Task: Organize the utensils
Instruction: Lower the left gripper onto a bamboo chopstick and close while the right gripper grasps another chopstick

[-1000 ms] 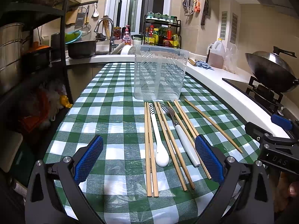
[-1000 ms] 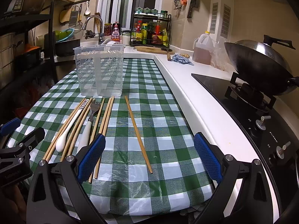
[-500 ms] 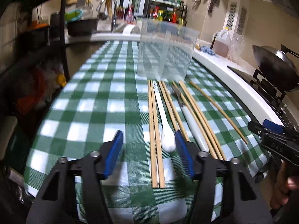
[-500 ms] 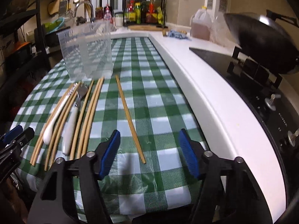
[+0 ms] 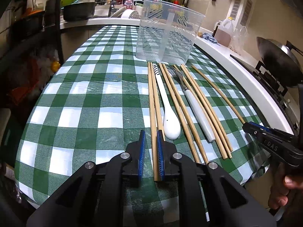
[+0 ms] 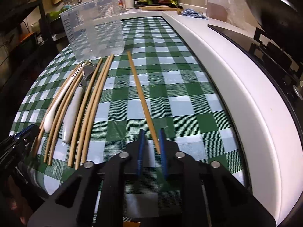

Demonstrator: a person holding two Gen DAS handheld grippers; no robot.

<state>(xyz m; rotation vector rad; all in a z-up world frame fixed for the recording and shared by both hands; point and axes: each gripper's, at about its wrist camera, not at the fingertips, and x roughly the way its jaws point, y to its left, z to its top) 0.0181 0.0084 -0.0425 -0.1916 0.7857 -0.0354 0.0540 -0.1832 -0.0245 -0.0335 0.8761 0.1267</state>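
Several wooden chopsticks, a white spoon and a white-handled fork lie side by side on the green checked tablecloth. A clear plastic container stands upright behind them. My left gripper is low over the near end of the leftmost chopstick. Its jaws are closing around that chopstick, with a gap still showing on the left side. My right gripper is closing around the near end of the lone chopstick. That chopstick sits close to the right pad and apart from the left one.
A white counter edge runs along the right of the cloth. Beyond it are a black stove and a wok. An oil jug and the sink are at the back, dark shelving at the left. A hand holds the right gripper.
Both grippers have sunk toward the table and tipped further down. Their jaws have narrowed from wide open to a slim gap, each around the near end of a chopstick.
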